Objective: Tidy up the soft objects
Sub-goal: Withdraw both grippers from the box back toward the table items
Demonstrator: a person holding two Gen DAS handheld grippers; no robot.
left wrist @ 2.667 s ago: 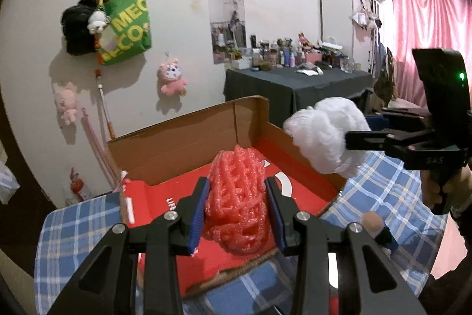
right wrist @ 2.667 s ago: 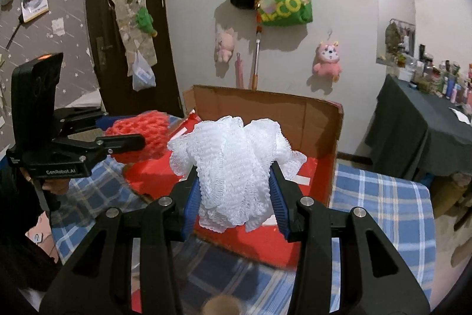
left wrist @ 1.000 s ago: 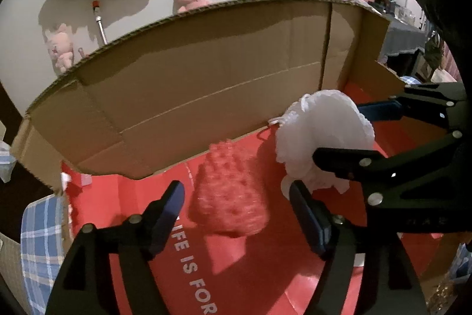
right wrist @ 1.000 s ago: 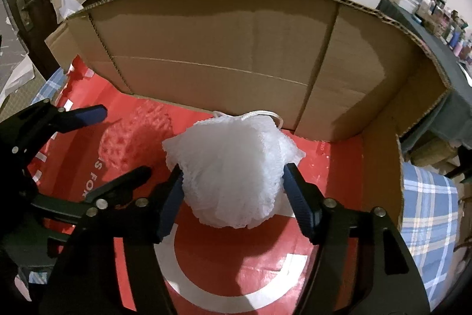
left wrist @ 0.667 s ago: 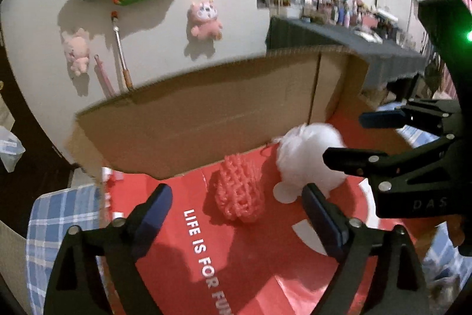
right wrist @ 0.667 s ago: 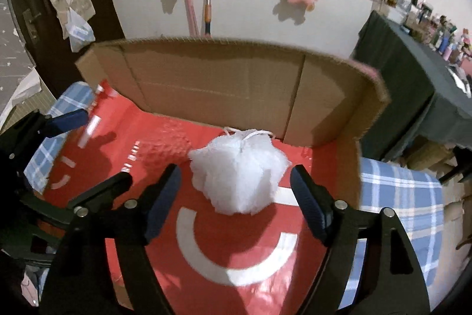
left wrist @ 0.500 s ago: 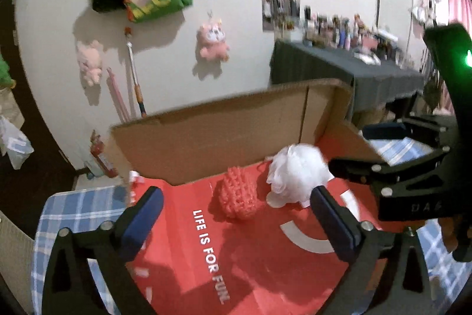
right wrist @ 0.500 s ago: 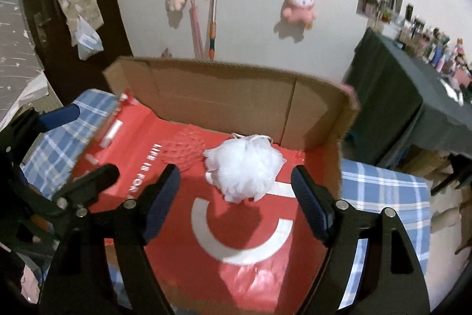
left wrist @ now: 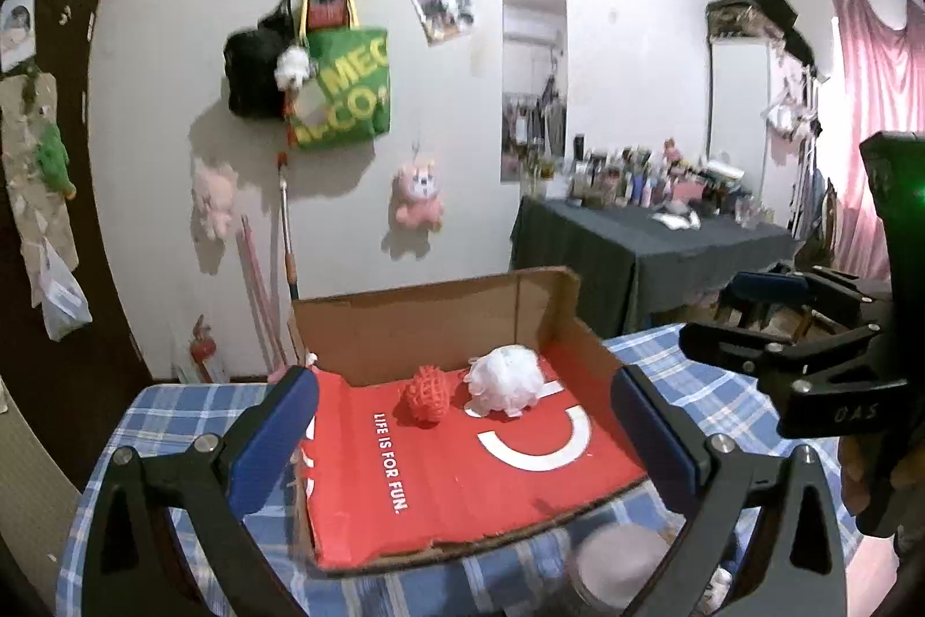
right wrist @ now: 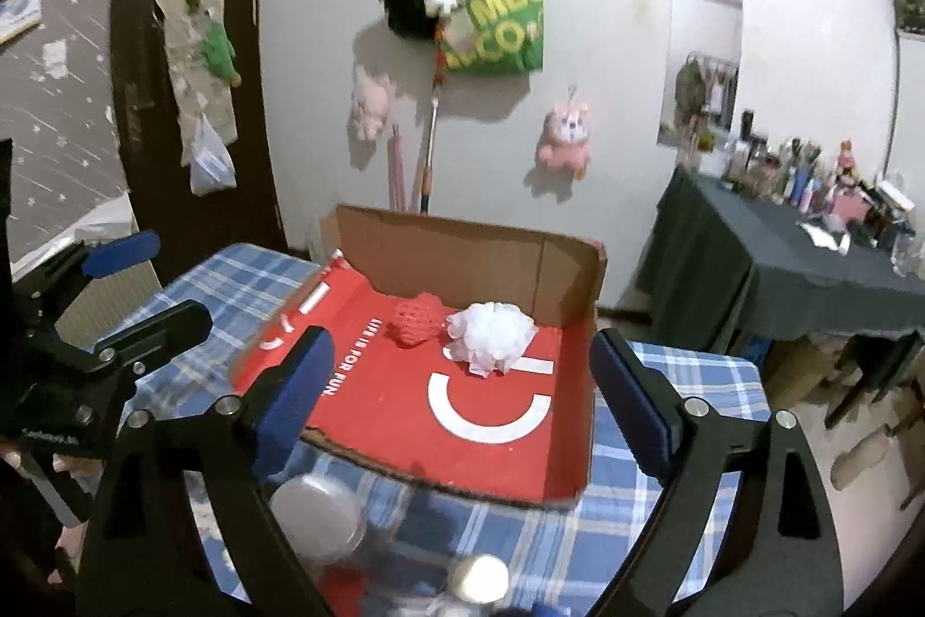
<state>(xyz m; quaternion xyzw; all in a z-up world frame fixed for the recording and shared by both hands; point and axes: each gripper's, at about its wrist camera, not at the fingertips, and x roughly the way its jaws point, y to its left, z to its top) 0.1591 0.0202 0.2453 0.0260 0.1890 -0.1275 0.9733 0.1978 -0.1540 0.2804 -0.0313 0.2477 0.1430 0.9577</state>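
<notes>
A knobbly red mesh puff (left wrist: 426,393) and a frilly white net pouf (left wrist: 506,381) sit touching at the back of the glossy red cardboard box (left wrist: 462,466). The left gripper (left wrist: 462,420) stands spread wide and empty; the right gripper (right wrist: 462,380) has just been opening, with nothing between its jaws.

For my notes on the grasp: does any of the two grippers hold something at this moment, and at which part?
Nothing is held. The left gripper and right gripper are open and empty; the red puff and white puff lie in the box.
</notes>
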